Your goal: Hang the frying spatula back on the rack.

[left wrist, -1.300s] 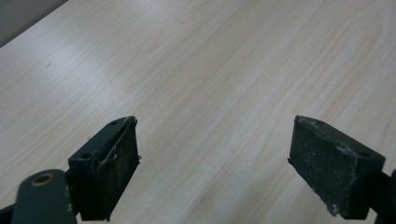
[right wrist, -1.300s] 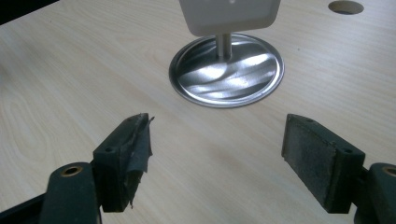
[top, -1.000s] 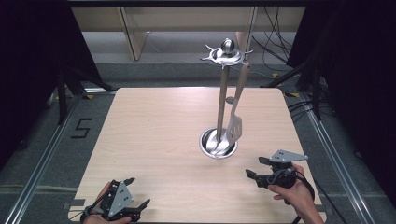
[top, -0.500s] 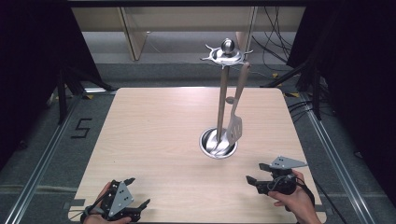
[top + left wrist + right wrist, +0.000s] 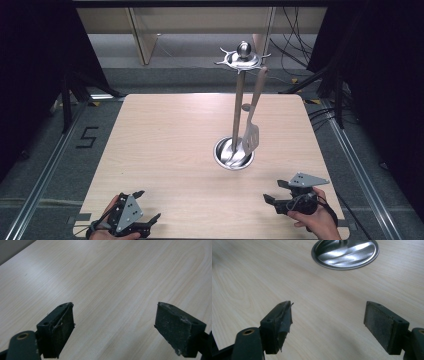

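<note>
- We count one pale wooden table [image 5: 165, 150], seen from the high view, with a black numeral 5 mark [image 5: 86, 137] on the grey floor at its 9 o'clock side.
- One shiny steel utensil stand [image 5: 239, 100] rises right of the table's centre: a round dish base [image 5: 345, 251], one upright pole, and a spiked top ring capped by a ball.
- One steel slotted spatula [image 5: 251, 130] hangs from the ring on the pole's 3 o'clock side, its blade down by the base.
- We see two hand-held black grippers. The left gripper [image 5: 147, 207] sits at the table's 7 o'clock corner, its jaws spread wide over bare wood with nothing between them.
- The right gripper [image 5: 275, 192] is at 5 o'clock, jaws equally wide and empty, the stand's base ahead at its 12 o'clock.
- One hand [image 5: 315, 222] grips the right tool.
</note>
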Demonstrator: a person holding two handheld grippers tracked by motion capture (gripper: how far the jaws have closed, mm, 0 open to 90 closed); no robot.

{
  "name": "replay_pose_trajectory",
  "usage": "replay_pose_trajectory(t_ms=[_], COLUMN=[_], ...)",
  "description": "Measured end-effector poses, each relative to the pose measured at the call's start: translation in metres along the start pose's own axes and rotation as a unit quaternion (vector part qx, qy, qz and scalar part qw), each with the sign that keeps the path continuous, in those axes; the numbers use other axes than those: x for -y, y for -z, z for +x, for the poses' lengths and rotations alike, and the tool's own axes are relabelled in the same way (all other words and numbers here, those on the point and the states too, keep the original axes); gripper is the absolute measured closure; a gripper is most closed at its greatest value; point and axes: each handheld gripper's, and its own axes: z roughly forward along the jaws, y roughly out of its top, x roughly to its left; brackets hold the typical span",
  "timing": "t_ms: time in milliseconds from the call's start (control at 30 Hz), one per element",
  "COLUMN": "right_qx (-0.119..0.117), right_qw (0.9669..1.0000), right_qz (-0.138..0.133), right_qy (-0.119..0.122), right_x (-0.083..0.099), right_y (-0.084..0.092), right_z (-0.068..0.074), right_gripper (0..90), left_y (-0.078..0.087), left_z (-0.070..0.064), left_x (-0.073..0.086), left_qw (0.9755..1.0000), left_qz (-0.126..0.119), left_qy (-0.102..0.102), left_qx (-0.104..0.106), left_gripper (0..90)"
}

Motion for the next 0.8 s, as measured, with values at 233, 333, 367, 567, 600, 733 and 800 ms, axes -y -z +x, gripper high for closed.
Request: replay_pose_trajectory(t_ms=[233, 333, 367, 567, 600, 733, 800], right_qx=[0.002, 0.004, 0.007, 0.008, 0.007, 0.012, 0.016], right_qw=[1.0000, 0.9999, 0.9999, 0.9999, 0.9999, 0.9998, 0.9997], right_qz=[0.007, 0.012, 0.011, 0.011, 0.009, 0.013, 0.016], right_qy=[-0.006, -0.005, -0.002, -0.003, 0.011, 0.007, 0.012], right_x=[0.006, 0.009, 0.010, 0.016, 0.017, 0.019, 0.020], right_y=[0.003, 0.004, 0.004, 0.006, 0.006, 0.007, 0.008], right_z=[0.005, 0.006, 0.005, 0.008, 0.006, 0.009, 0.009], right_gripper=[23.4, 23.3, 23.4, 23.1, 23.0, 22.9, 22.8], left_y=[-0.001, -0.001, -0.001, -0.002, -0.001, -0.001, -0.002], left_z=[-0.001, -0.001, -0.001, -0.002, -0.001, -0.001, -0.002], left_x=[0.000, 0.000, 0.000, 0.001, 0.001, 0.001, 0.001], left_qw=[1.0000, 1.0000, 1.0000, 0.9999, 1.0000, 1.0000, 0.9999], left_qz=[-0.005, -0.006, -0.005, -0.010, -0.007, -0.007, -0.011], left_qy=[0.006, 0.006, 0.006, 0.008, 0.005, 0.005, 0.009], left_qx=[0.001, 0.000, 0.001, 0.000, -0.002, -0.001, 0.000], left_gripper=[15.0, 15.0, 15.0, 15.0, 15.0, 15.0, 15.0])
